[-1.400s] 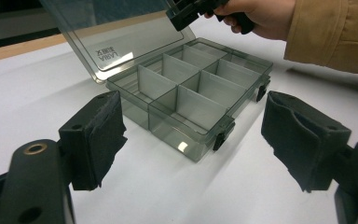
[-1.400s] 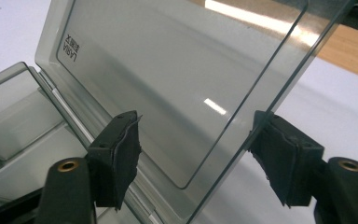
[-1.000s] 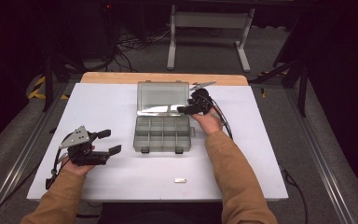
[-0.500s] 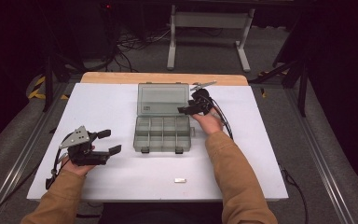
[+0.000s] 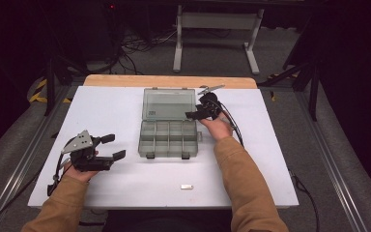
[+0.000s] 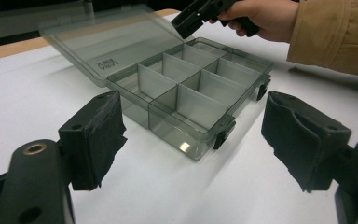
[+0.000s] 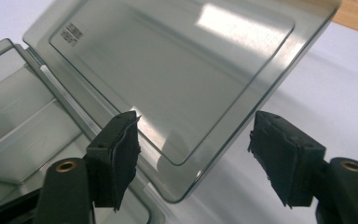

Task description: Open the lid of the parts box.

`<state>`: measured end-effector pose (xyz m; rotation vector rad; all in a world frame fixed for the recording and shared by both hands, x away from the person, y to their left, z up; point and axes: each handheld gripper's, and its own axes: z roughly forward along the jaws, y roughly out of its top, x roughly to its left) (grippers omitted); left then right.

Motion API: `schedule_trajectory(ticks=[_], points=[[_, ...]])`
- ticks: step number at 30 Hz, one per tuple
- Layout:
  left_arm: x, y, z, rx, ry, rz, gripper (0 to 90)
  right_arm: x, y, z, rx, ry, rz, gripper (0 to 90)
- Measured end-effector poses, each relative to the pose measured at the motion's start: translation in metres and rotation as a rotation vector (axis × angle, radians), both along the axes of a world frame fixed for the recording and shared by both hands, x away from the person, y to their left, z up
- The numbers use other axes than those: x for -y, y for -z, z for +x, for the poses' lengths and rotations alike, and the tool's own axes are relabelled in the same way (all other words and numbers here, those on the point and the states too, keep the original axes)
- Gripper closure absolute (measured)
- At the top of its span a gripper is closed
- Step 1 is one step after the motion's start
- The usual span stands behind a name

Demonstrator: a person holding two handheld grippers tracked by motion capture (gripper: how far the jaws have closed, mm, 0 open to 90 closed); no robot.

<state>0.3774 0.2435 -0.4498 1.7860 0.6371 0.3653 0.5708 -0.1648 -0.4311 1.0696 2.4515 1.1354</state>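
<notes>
A smoky clear compartment box (image 5: 168, 140) lies at the middle of the white table, its lid (image 5: 169, 104) swung open and leaning back. My right gripper (image 5: 192, 115) is at the lid's right edge. In the right gripper view its jaws (image 7: 198, 156) stand open, one on each side of the lid's (image 7: 168, 79) rounded corner, and the pads do not press on it. My left gripper (image 5: 112, 147) rests open on the table to the left of the box, with nothing between its jaws (image 6: 200, 140). From there I see the box (image 6: 191, 93) with its empty compartments and the right gripper (image 6: 193, 18) behind it.
A small white piece (image 5: 187, 186) lies near the table's front edge, right of centre. A wooden strip (image 5: 169, 80) runs along the table's far edge. Beyond it stand a metal frame (image 5: 212, 29) and cables on the floor.
A bright glint on the lid's near edge has faded. Both hands and the box stay where they were.
</notes>
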Motion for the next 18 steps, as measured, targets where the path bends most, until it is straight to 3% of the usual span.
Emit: schedule_trajectory(ticks=[10, 18], points=[[-0.001, 0.001, 0.000, -0.002, -0.006, -0.001, 21.6, 0.009, -0.017, -0.023, 0.043, -0.032, 0.015, 33.2], [-0.001, 0.000, -0.001, -0.001, -0.006, -0.003, 21.0, 0.014, -0.037, -0.055, 0.107, -0.087, 0.052, 32.0]])
